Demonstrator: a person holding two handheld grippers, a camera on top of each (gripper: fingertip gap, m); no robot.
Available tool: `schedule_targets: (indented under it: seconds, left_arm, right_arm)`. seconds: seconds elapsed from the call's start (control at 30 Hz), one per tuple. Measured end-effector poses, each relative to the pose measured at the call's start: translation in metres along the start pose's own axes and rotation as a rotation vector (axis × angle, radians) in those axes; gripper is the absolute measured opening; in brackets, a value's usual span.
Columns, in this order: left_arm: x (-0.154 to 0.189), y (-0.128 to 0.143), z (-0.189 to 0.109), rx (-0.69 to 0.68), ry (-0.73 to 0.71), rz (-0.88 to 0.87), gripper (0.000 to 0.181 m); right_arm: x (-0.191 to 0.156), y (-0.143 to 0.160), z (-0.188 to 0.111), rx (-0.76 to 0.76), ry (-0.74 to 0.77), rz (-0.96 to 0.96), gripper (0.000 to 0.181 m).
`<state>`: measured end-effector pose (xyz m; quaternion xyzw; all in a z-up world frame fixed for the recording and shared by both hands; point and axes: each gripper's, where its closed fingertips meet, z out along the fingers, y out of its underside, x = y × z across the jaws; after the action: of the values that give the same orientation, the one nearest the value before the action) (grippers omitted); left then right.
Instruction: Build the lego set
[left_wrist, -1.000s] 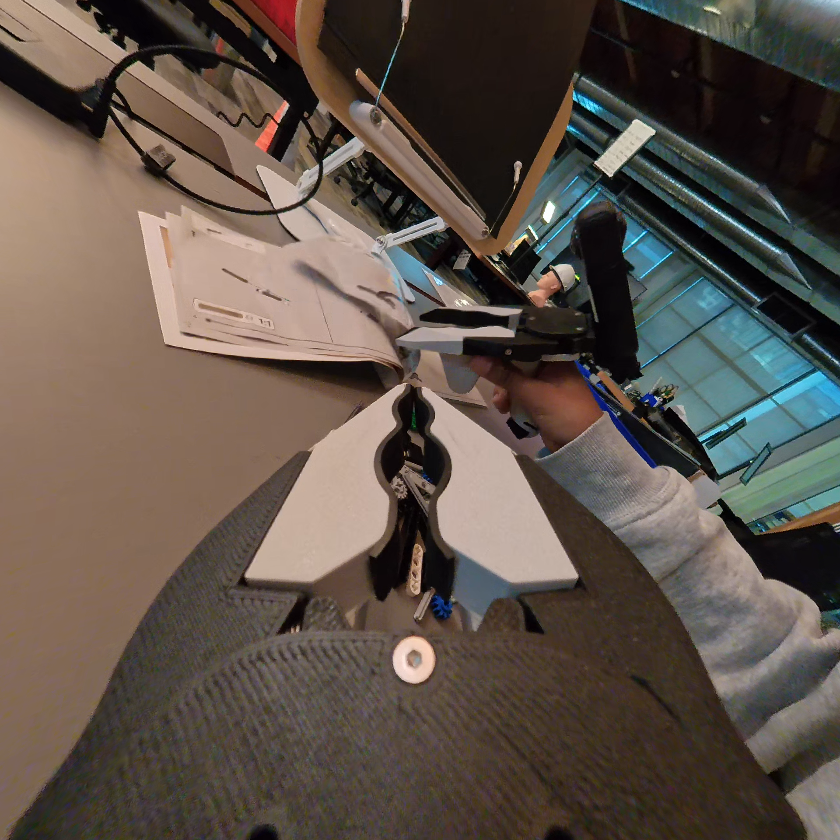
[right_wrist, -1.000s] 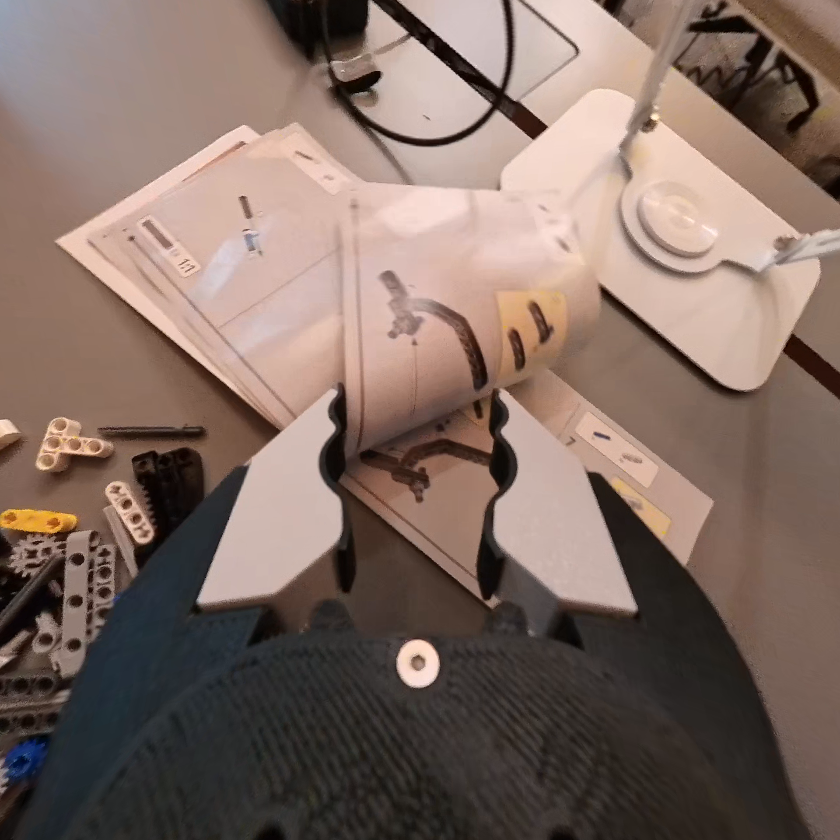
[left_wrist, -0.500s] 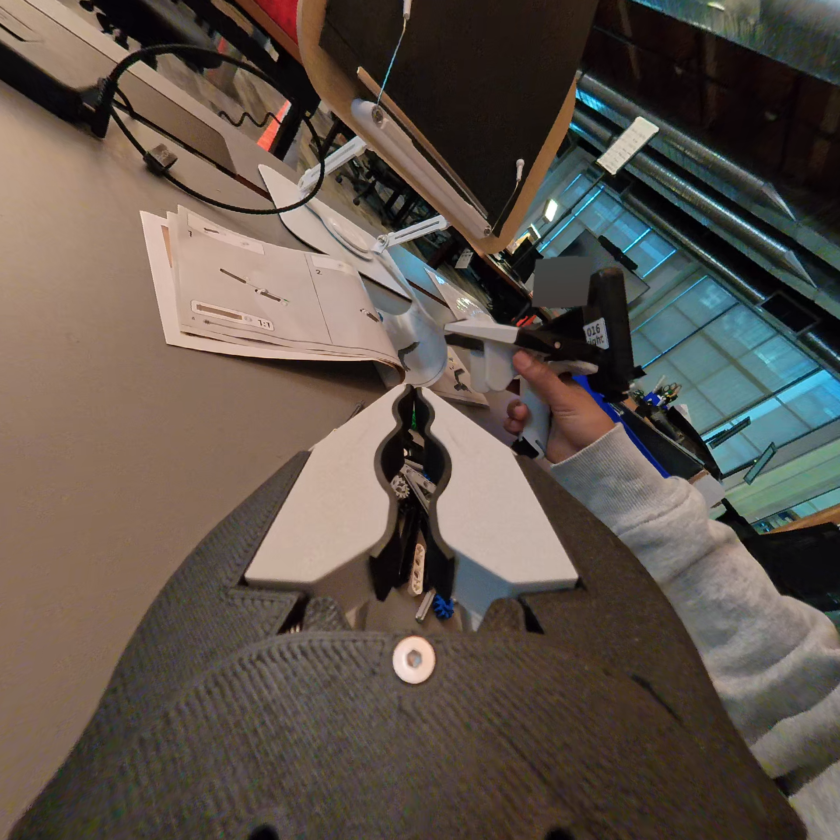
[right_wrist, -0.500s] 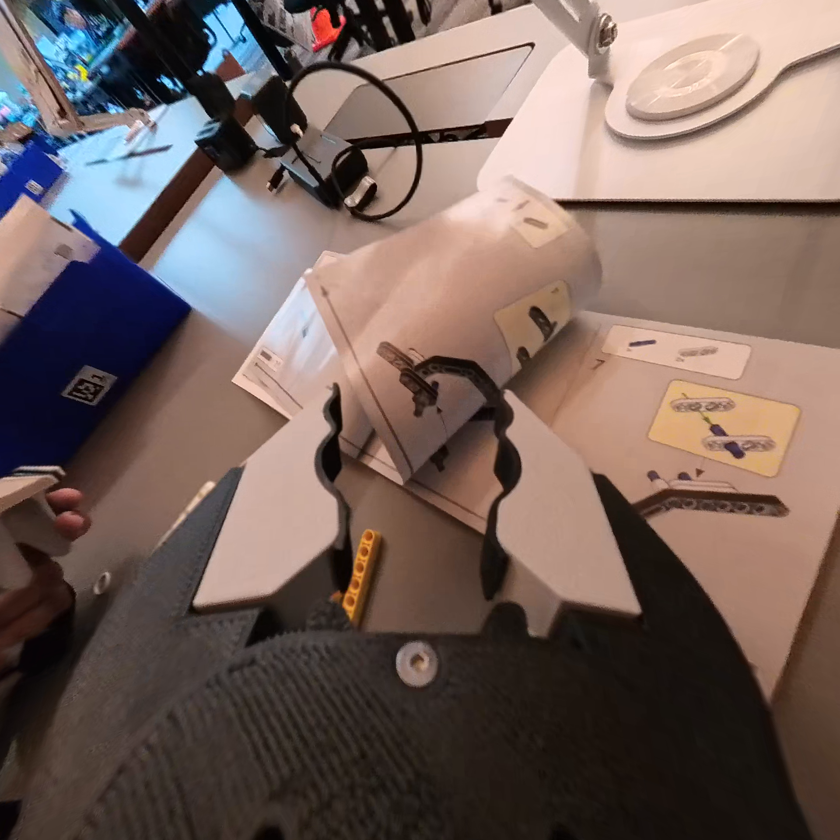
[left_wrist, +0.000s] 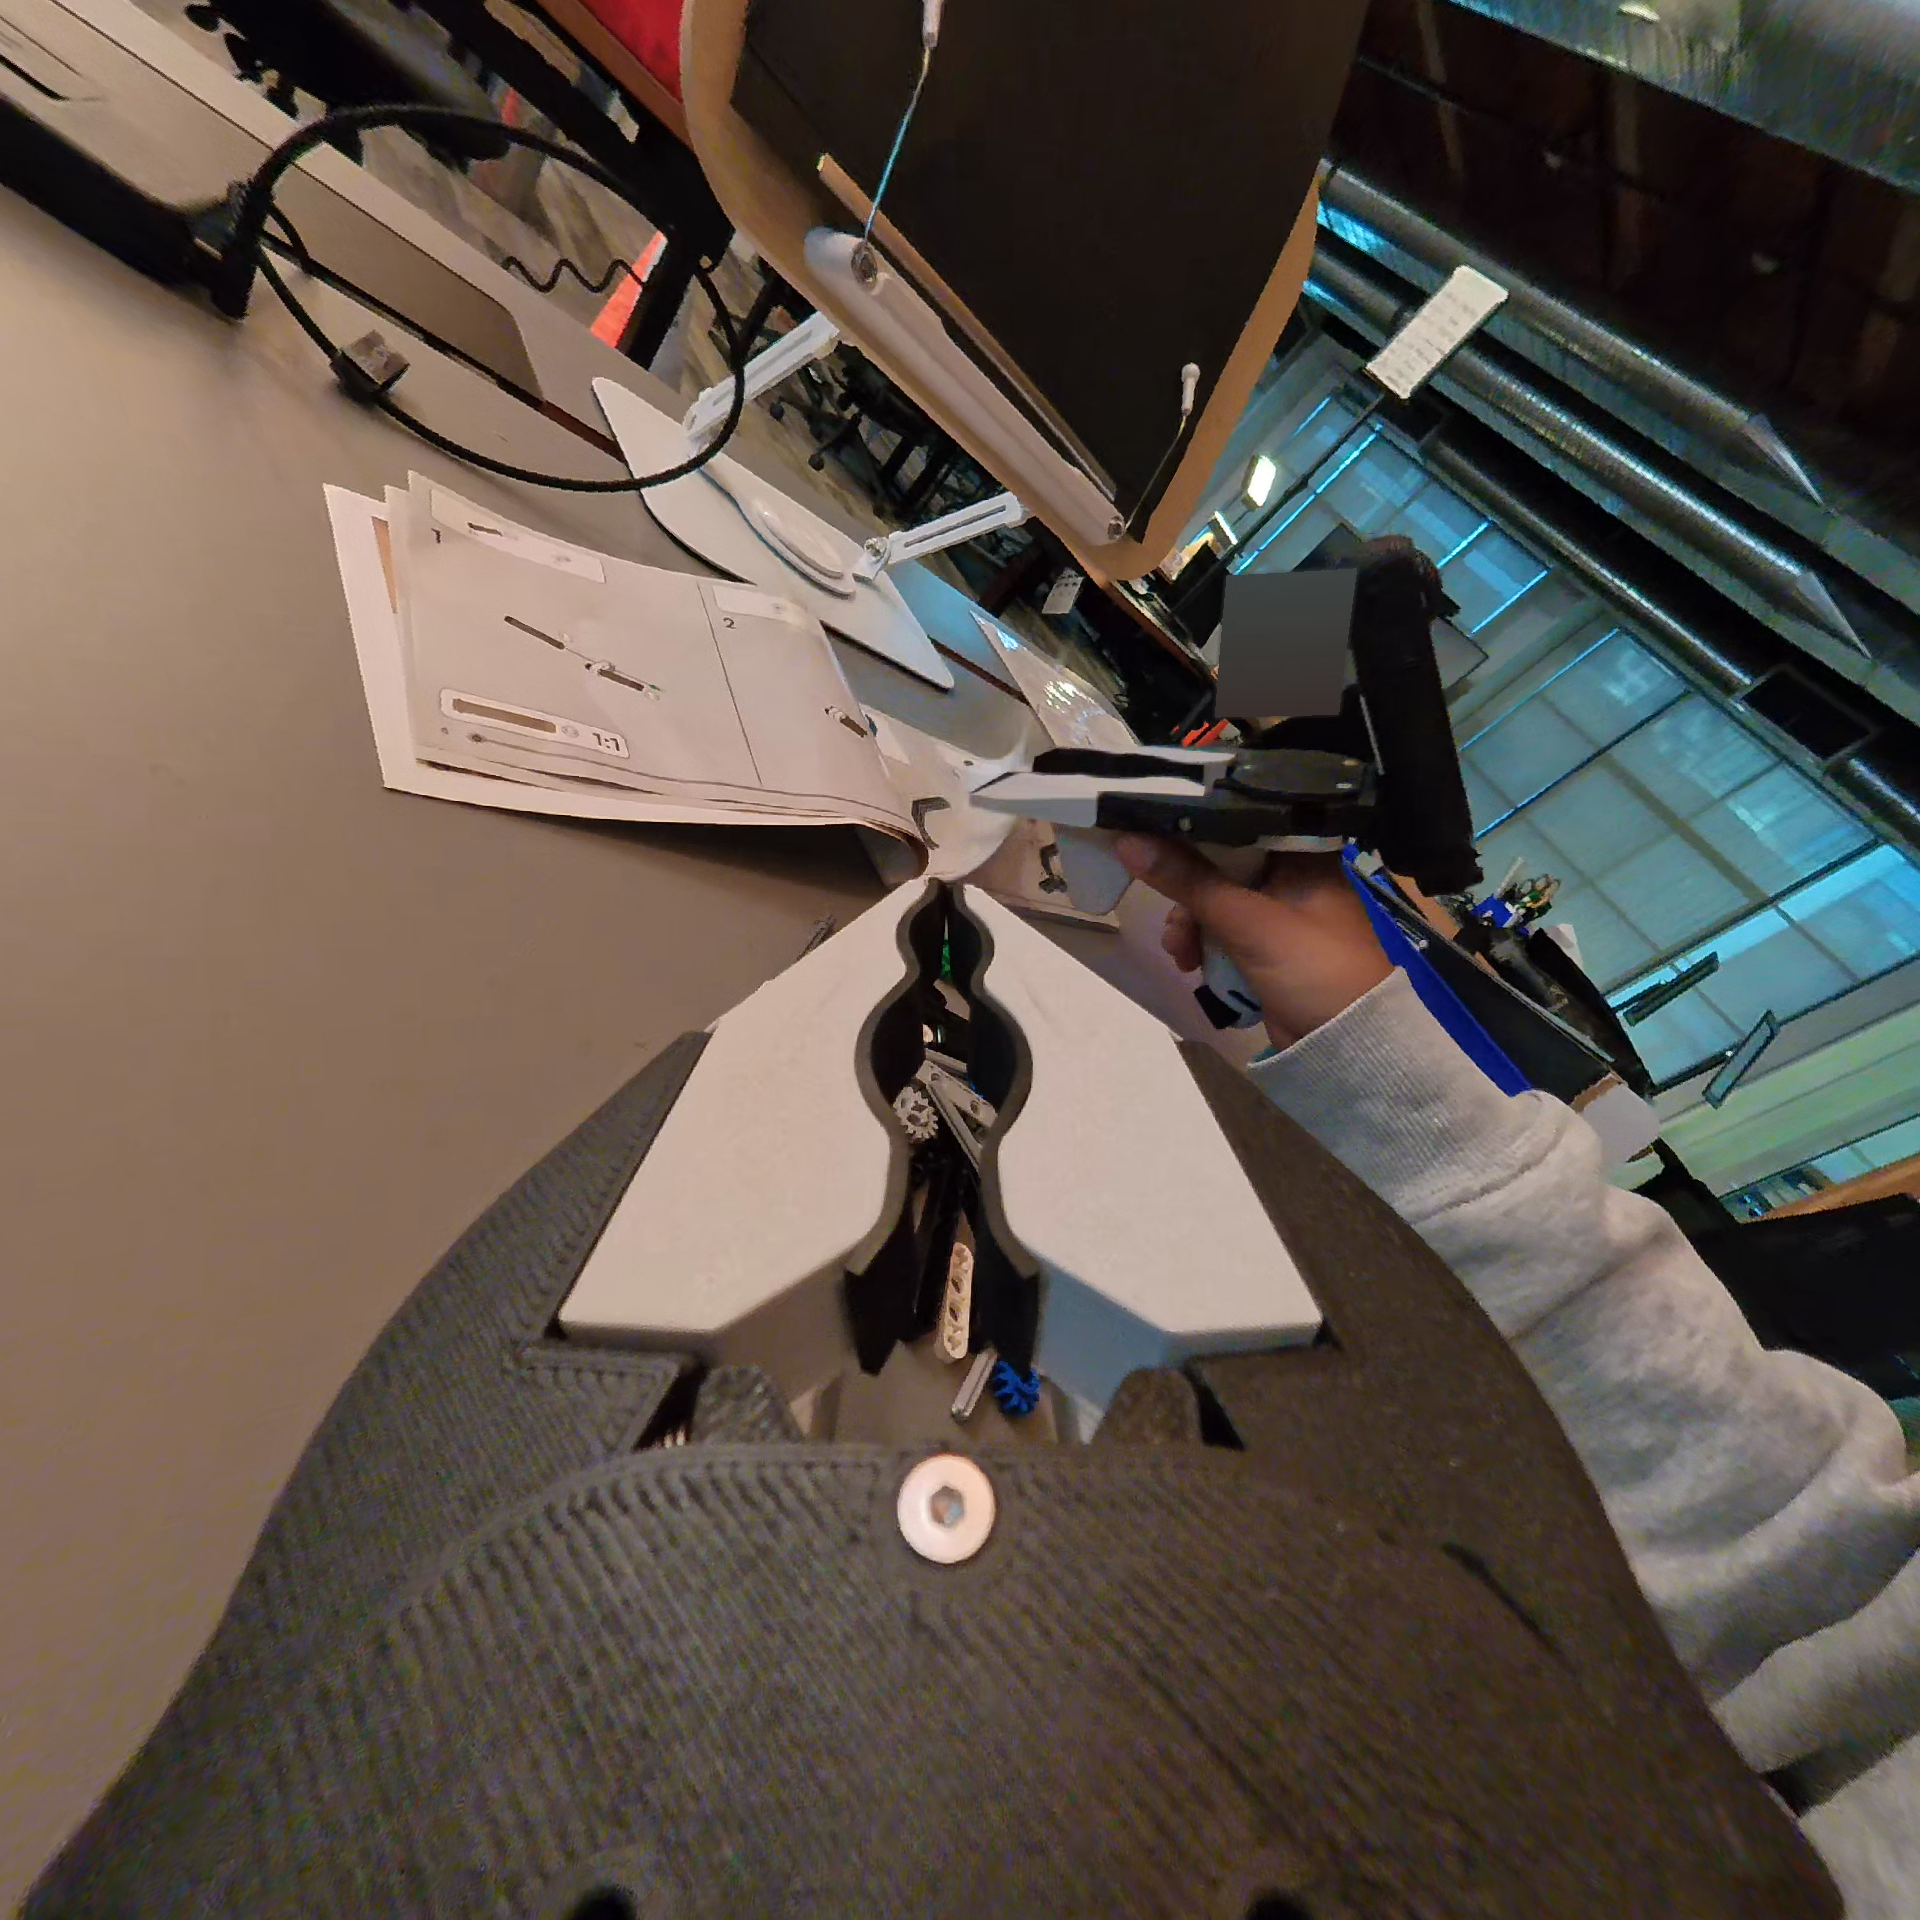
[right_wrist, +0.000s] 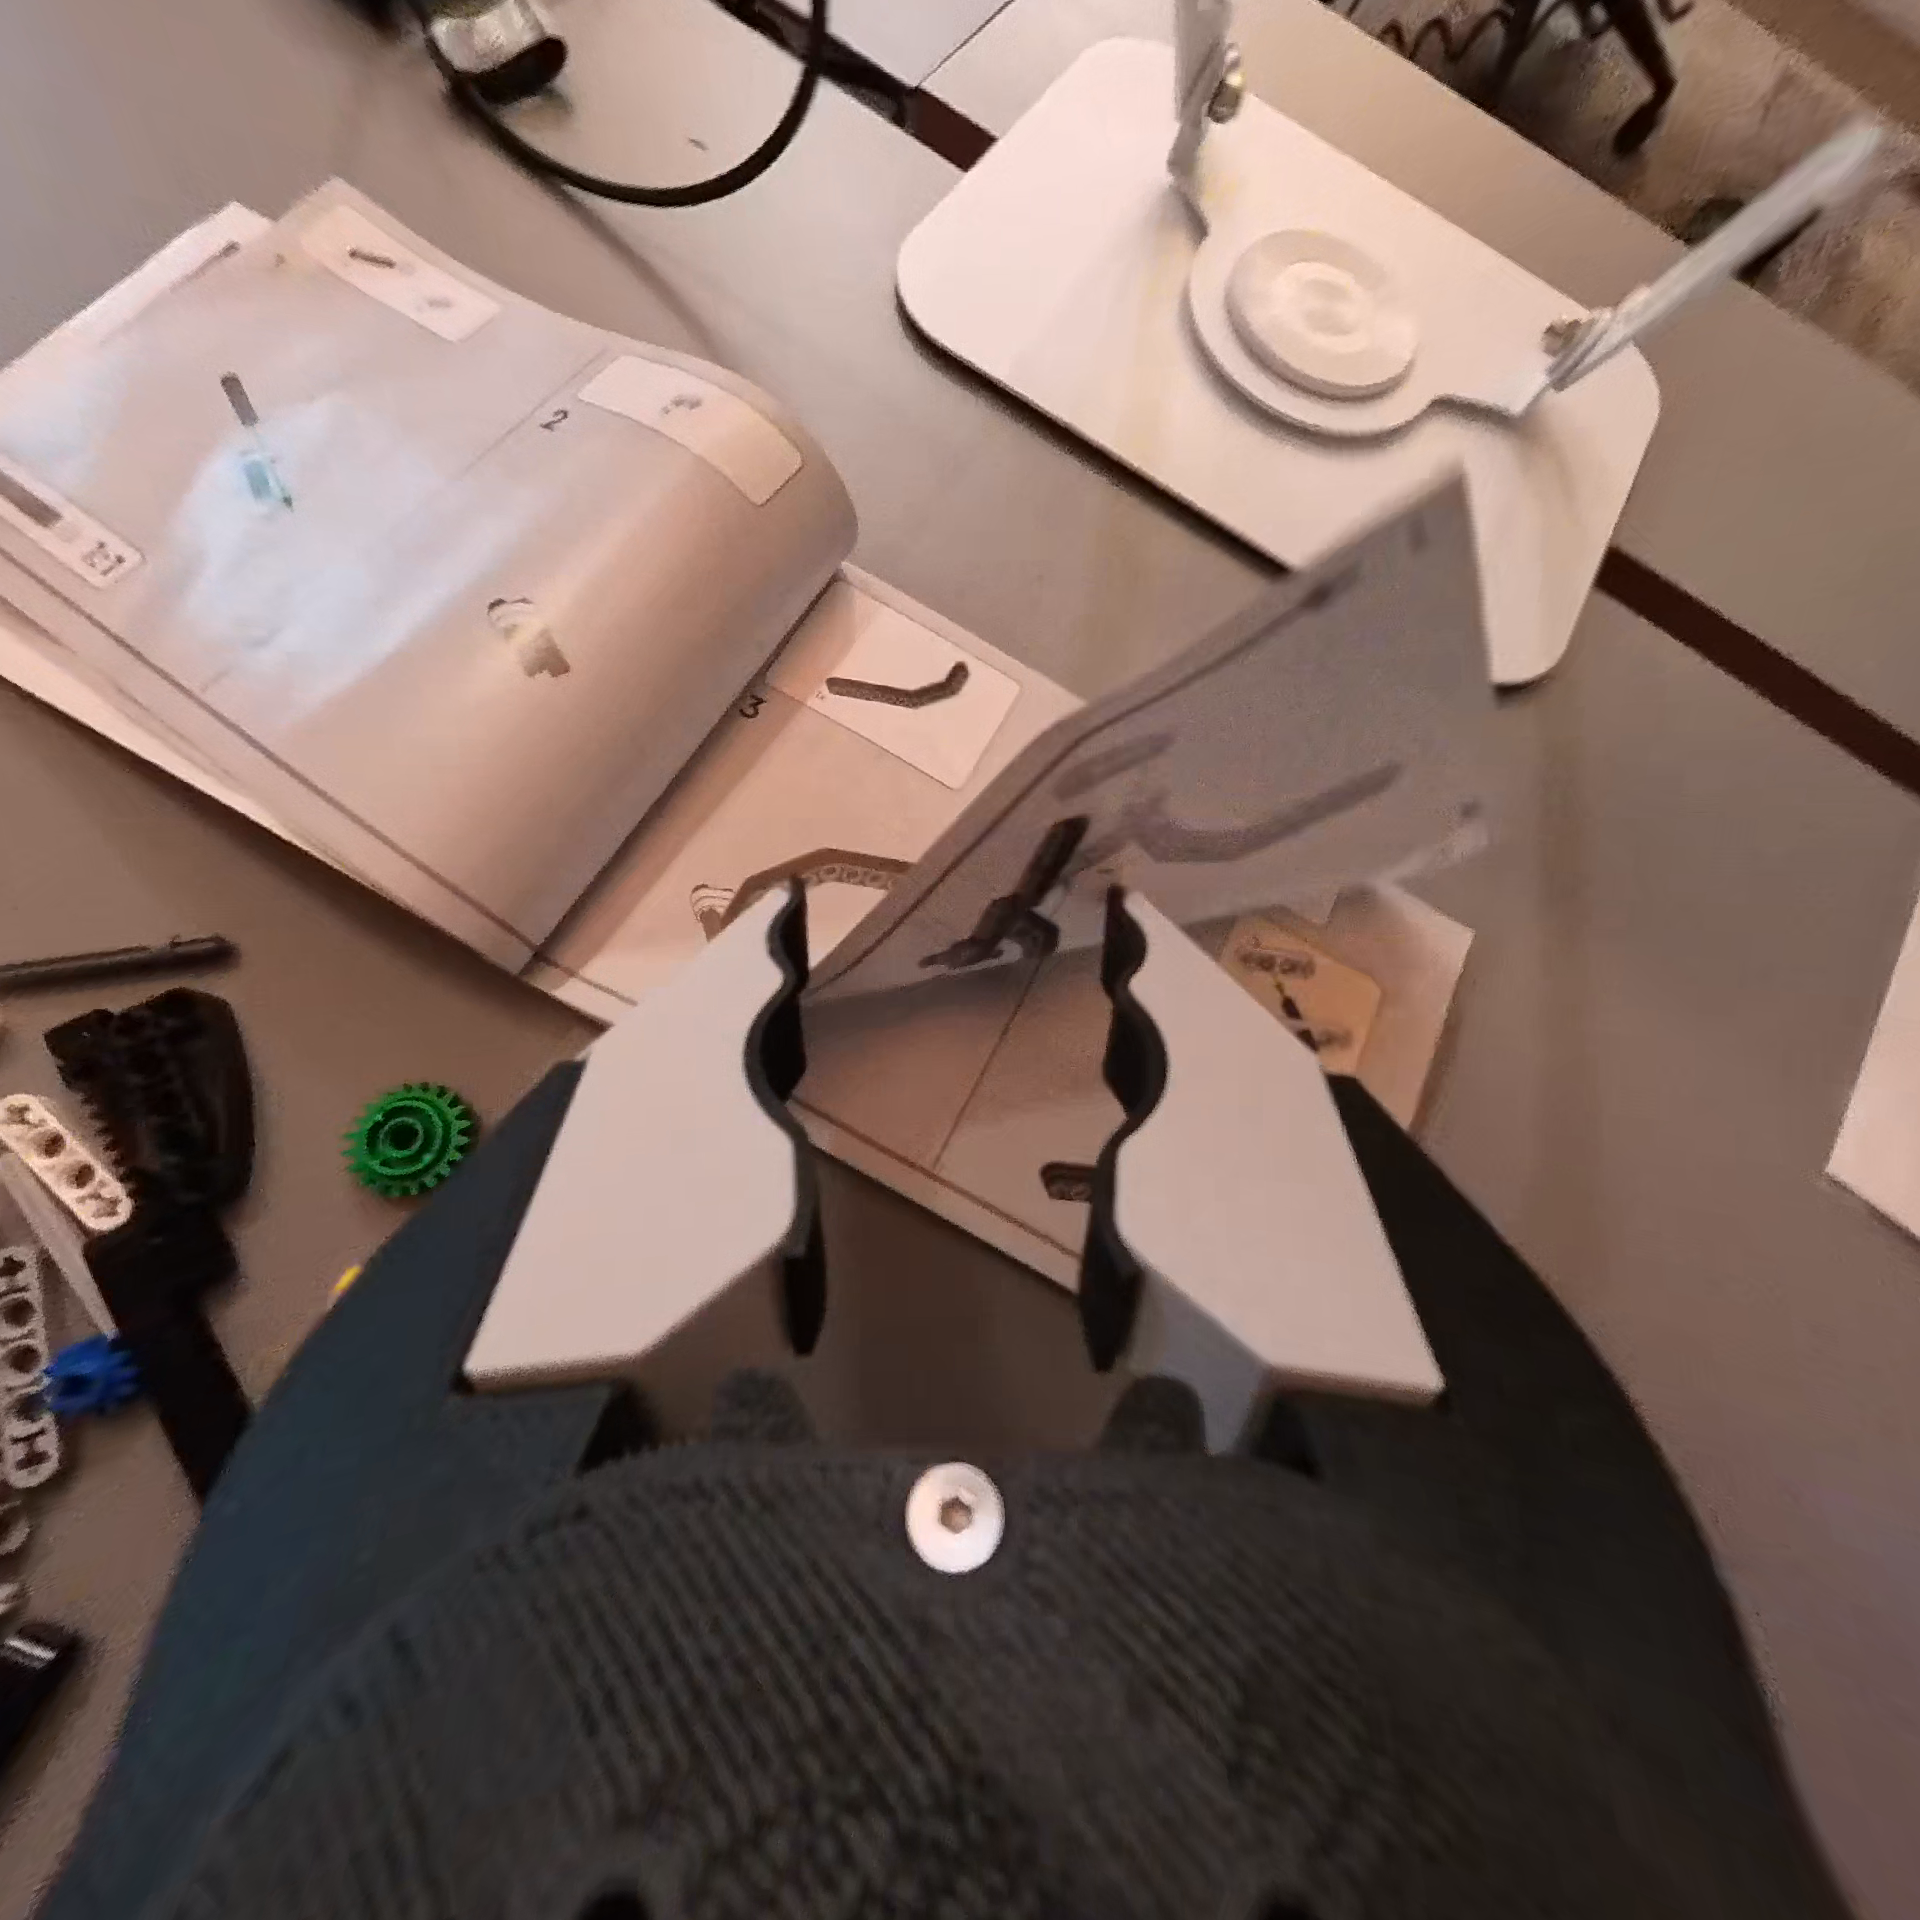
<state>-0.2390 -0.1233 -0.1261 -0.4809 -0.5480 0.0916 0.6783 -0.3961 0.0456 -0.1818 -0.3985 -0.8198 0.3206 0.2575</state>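
The open instruction booklet (right_wrist: 416, 582) lies on the grey table, and it also shows in the left wrist view (left_wrist: 623, 675). One page (right_wrist: 1247, 748) stands raised over its right half. My right gripper (right_wrist: 951, 935) is open, with its tips at the foot of that page. In the left wrist view the right gripper (left_wrist: 997, 795) is level at the booklet's spine. Loose Lego parts lie to the left: a green gear (right_wrist: 408, 1141), a black toothed piece (right_wrist: 166, 1091), a white beam (right_wrist: 62, 1164) and a blue gear (right_wrist: 91, 1377). My left gripper (left_wrist: 940, 899) is shut and holds nothing, low over the table.
A white lamp base (right_wrist: 1091, 312) stands just behind the booklet. A black cable (right_wrist: 665, 187) loops at the back. A black axle (right_wrist: 114, 961) lies by the booklet's edge. A wooden-edged board (left_wrist: 1039, 208) hangs overhead. A grey sleeve (left_wrist: 1558, 1299) reaches across on the right. Left tips to right tips: about 25 cm. The left gripper is farther from the green gear (right_wrist: 408, 1141), some 15 cm, than the right, some 9 cm.
The right gripper swung away and came back over the booklet. The page that was curled over now stands raised on the right. The left gripper has not moved.
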Motion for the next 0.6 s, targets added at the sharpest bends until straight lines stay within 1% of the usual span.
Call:
schedule_targets:
  seconds: [0.07,0.17,0.3,0.33,0.37,0.4,0.47,0.6]
  left_arm:
    - [0.000,-0.001,0.000,0.003,0.004,-0.007,0.000]
    - [0.000,-0.001,0.000,0.003,0.008,-0.015,0.000]
    - [0.000,-0.001,-0.001,0.005,0.008,-0.015,0.000]
    - [0.000,-0.002,-0.001,0.006,0.007,-0.014,0.000]
    - [-0.001,-0.002,-0.001,0.005,0.006,-0.014,0.000]
    - [-0.001,-0.001,0.000,0.005,0.006,-0.015,0.000]
    - [0.000,-0.001,0.000,0.002,0.006,-0.013,0.000]
    - [0.000,0.000,0.000,-0.001,0.003,-0.002,0.000]
  right_arm:
    - [0.004,0.003,-0.003,0.012,-0.016,0.072,0.054]
    - [0.007,0.009,-0.007,0.027,-0.082,0.207,0.049]
    - [0.008,0.011,-0.016,0.097,-0.232,0.460,0.048]
    - [0.008,0.010,-0.019,0.128,-0.274,0.518,0.046]
    - [0.010,0.008,-0.022,0.161,-0.310,0.561,0.038]
    - [0.011,0.009,-0.024,0.181,-0.332,0.586,0.028]
    - [0.013,0.013,-0.026,0.178,-0.345,0.588,0.019]
    - [0.018,0.023,-0.027,0.139,-0.304,0.537,0.018]
